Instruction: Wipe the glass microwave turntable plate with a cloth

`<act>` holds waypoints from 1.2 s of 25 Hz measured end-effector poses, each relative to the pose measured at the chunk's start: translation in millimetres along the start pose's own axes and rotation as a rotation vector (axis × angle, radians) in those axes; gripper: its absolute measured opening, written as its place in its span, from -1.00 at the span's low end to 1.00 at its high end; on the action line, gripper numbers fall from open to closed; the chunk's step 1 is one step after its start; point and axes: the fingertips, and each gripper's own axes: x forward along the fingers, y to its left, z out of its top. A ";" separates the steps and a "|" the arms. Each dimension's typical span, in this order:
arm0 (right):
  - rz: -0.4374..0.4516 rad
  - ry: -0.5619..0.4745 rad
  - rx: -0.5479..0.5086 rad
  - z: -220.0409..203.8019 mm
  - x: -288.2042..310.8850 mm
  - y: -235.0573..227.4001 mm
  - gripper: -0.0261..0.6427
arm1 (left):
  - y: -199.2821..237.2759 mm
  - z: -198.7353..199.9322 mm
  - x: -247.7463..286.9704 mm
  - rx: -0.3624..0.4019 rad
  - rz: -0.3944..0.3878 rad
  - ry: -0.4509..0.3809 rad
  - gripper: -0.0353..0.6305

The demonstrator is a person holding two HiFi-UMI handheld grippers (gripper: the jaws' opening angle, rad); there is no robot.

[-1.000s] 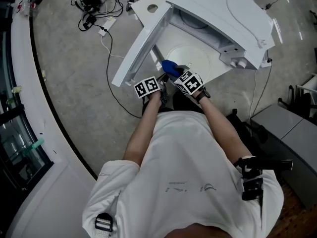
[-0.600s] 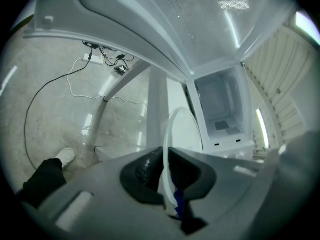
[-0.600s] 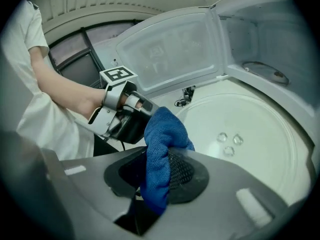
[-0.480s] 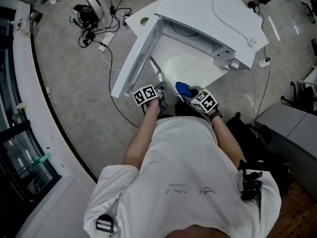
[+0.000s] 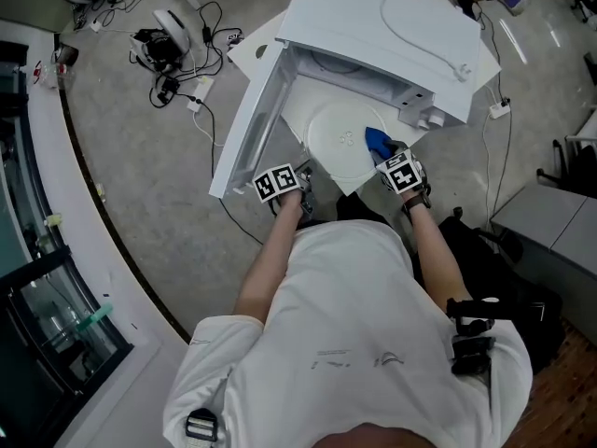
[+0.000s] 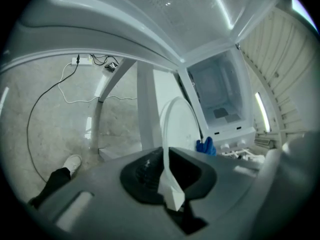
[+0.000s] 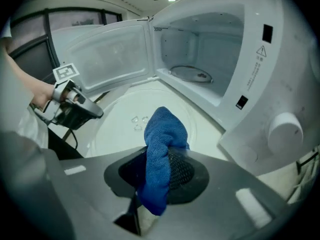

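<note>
The round glass turntable plate [image 5: 340, 136] is held out in front of the open microwave [image 5: 392, 26]. My left gripper [image 5: 305, 170] is shut on the plate's near-left rim; in the left gripper view the plate [image 6: 169, 129] shows edge-on between the jaws of that gripper [image 6: 170, 196]. My right gripper [image 5: 384, 153] is shut on a blue cloth [image 5: 377, 141] at the plate's right side. In the right gripper view the cloth [image 7: 162, 149] bulges out of the gripper [image 7: 159, 186] over the plate [image 7: 130, 121], with the left gripper [image 7: 80, 109] across from it.
The microwave door [image 5: 250, 124] hangs open to the left of the plate. A roller ring [image 7: 192, 74] lies inside the cavity. Cables and a power strip [image 5: 177, 35] lie on the floor at far left. A dark bag [image 5: 494, 259] sits at my right.
My right gripper has carried the blue cloth across the plate from its near-left edge to its right side. The left gripper keeps its hold on the rim.
</note>
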 end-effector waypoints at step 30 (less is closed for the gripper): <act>0.196 -0.105 -0.317 159.8 86.1 114.6 -0.63 | -0.8 -9.4 6.1 0.014 0.009 0.057 -0.74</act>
